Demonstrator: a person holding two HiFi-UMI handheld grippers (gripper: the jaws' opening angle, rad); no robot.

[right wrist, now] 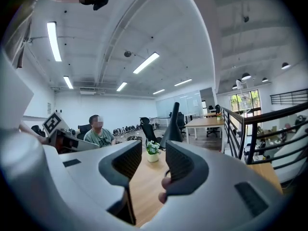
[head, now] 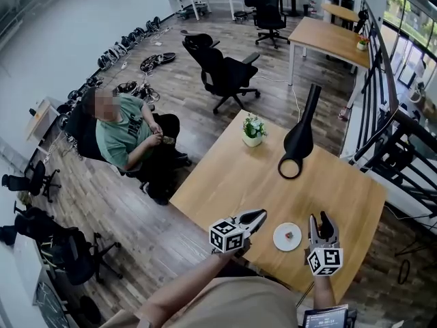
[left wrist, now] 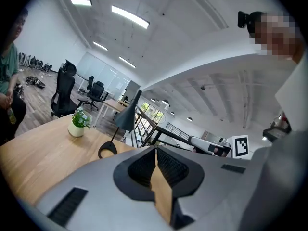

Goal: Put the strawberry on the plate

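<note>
A small red strawberry (head: 289, 236) lies on a white plate (head: 278, 242) near the front edge of the wooden table (head: 232, 176). My left gripper (head: 259, 214) hovers just left of the plate, its tips meeting, with nothing held. In the left gripper view the left gripper (left wrist: 155, 151) points level across the table, jaws together. My right gripper (head: 321, 219) hangs just right of the plate. In its own view the right gripper (right wrist: 154, 150) shows a clear gap between the jaws and nothing in it. Neither gripper view shows the plate or the strawberry.
A black cone-shaped lamp (head: 299, 139) and a small potted plant (head: 253, 130) stand at the far end of the table. A person (head: 123, 134) sits to the left of the table. Office chairs (head: 225, 74) stand behind, and a black railing (head: 386, 125) runs along the right.
</note>
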